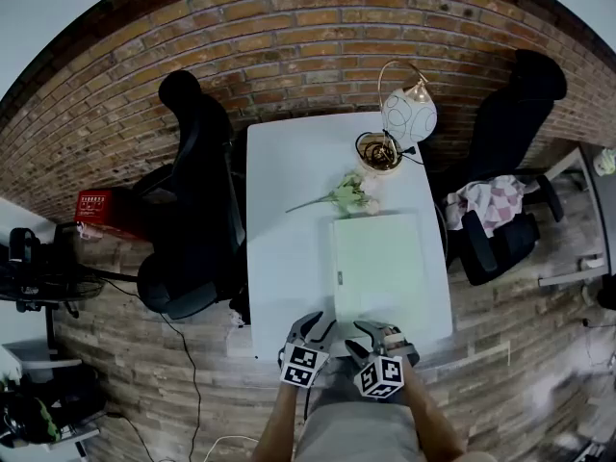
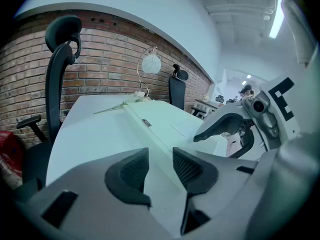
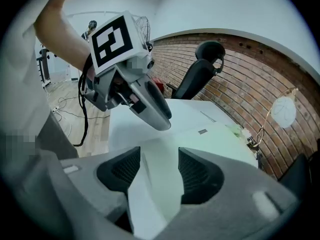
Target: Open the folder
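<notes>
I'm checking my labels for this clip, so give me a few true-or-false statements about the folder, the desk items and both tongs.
The folder lies closed on the white table. True.
The flower lies on top of the folder. False: it lies on the table beyond the folder's far edge.
The right tongs are clamped on the folder. False: they stand open, gripping nothing.
The lamp stands at the table's far end. True.
The left tongs are open. True.
</notes>
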`<state>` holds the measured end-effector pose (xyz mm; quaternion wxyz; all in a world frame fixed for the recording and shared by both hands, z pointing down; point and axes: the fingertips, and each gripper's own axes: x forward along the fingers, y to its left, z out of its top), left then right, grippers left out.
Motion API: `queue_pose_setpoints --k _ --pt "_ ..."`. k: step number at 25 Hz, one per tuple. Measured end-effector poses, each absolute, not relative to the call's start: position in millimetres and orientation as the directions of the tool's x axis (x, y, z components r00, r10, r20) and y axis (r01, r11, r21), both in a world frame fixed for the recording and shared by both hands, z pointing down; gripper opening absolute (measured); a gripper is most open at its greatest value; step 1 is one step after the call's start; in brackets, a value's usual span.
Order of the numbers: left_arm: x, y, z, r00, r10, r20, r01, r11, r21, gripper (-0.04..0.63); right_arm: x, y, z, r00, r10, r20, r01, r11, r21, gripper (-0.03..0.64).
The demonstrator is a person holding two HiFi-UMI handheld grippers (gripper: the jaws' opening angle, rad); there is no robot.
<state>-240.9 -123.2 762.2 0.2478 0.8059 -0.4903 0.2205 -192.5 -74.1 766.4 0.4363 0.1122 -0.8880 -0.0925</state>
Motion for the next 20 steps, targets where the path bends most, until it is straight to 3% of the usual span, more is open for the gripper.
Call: queue_pose_setpoints --k 12,20 --pt "-241.8 -120.7 769.7 0.420 -0.674 0.607 -0.901 -0.390 0.191 0.150 -197.2 -72.2 783.9 -0.560 -0.294 0.774 -0.044 0.944 0.326 0.219" --pt "-239.4 -117.9 770.0 0.420 -0.673 0.608 -0.901 -0.391 0.190 0.150 -195.9 -65.4 786.0 -0.566 -0.276 0.777 0.003 0.942 0.337 0.150"
